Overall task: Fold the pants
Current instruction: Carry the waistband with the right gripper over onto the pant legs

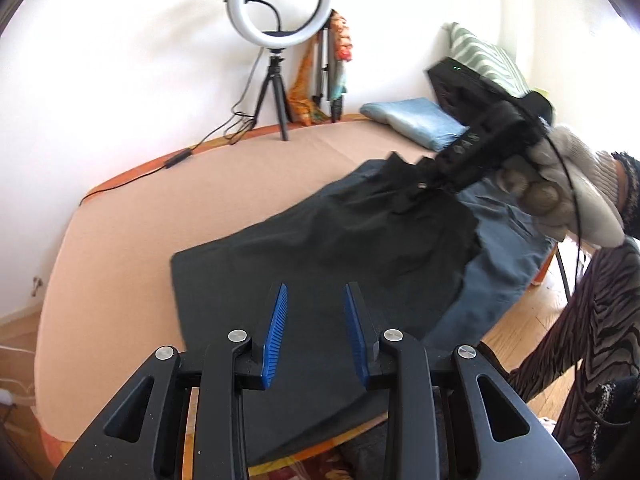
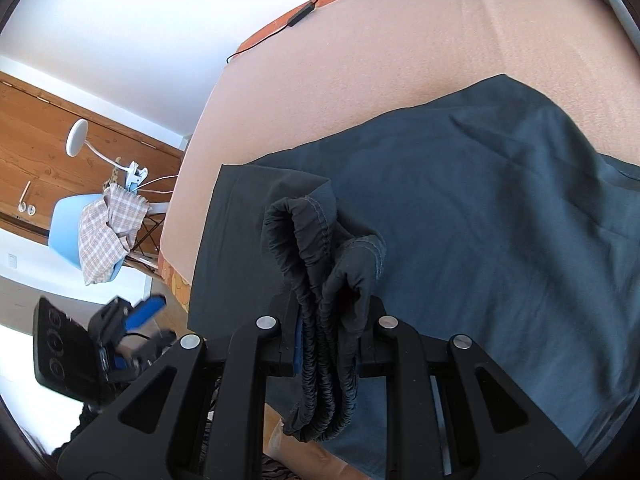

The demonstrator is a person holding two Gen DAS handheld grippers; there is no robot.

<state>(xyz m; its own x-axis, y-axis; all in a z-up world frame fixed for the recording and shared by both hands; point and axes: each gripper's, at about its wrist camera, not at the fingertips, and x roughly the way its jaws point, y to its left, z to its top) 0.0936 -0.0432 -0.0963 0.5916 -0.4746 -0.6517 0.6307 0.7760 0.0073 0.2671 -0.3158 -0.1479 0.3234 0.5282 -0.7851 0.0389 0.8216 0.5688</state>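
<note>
Your right claw (image 2: 328, 340) pinches the dark grey fabric pants' elastic waistband (image 2: 316, 320) to carry the fold over, while your left claw (image 1: 316, 336) hangs part-open and empty above them.

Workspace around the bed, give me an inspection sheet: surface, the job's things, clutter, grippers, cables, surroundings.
Surface: bed with a peach cover, orange edge.
Job's things: dark pants spread on the bed; their gathered waistband is lifted.
Clutter: folded blue towel and striped pillow at the far end.
Grippers: left hand-held gripper open, nothing between its blue pads, above the pants. Right hand-held gripper shut on the waistband, held by a gloved hand.
Cables: black cable runs from the ring light along the bed's far edge.
Surroundings: white wall, wood floor, blue chair with a checked cloth, white clip lamp.
</note>
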